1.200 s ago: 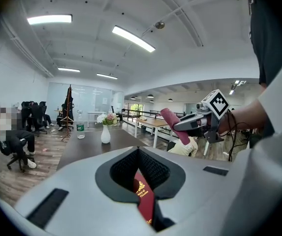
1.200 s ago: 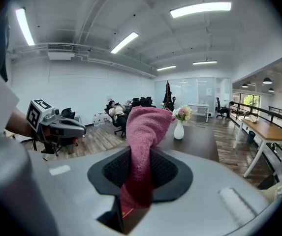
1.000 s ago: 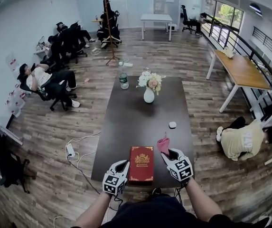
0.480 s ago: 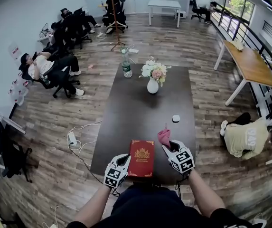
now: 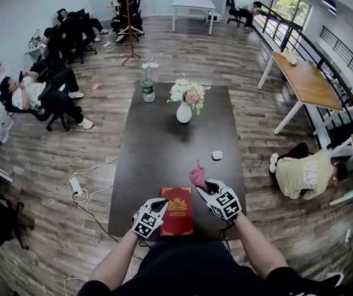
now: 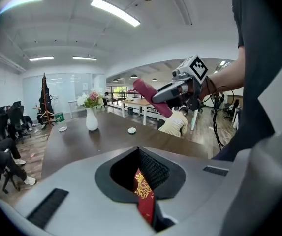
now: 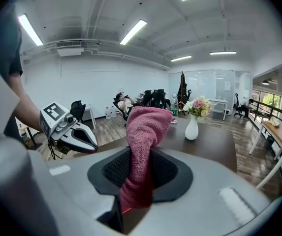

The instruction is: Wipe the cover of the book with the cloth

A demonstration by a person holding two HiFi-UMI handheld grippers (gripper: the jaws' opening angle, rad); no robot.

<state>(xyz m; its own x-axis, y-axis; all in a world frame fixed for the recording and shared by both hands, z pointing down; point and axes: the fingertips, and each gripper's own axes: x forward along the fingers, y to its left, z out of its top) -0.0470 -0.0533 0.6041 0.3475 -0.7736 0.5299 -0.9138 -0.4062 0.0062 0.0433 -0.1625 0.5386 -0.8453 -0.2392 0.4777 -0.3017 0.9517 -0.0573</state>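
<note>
A red book (image 5: 176,211) with a gold emblem lies on the dark table (image 5: 164,147) near its front edge. My left gripper (image 5: 161,206) is at the book's left edge, and in the left gripper view its jaws are shut on the red book (image 6: 143,198). My right gripper (image 5: 208,190) hangs just right of the book's far corner, above the table. It is shut on a pink cloth (image 5: 196,176) that sticks up from the jaws. In the right gripper view the cloth (image 7: 143,132) fills the gap and the left gripper (image 7: 74,134) shows at left.
A white vase of flowers (image 5: 184,111) stands at the table's far middle, a plastic bottle (image 5: 148,90) at its far left corner, and a small white object (image 5: 217,155) right of centre. People sit on chairs at the left; one lies on the floor at the right (image 5: 302,171).
The head camera has shifted, so the whole scene sits a little lower and to the left. The right gripper with the cloth has edged slightly closer to the book; the left gripper stays on it.
</note>
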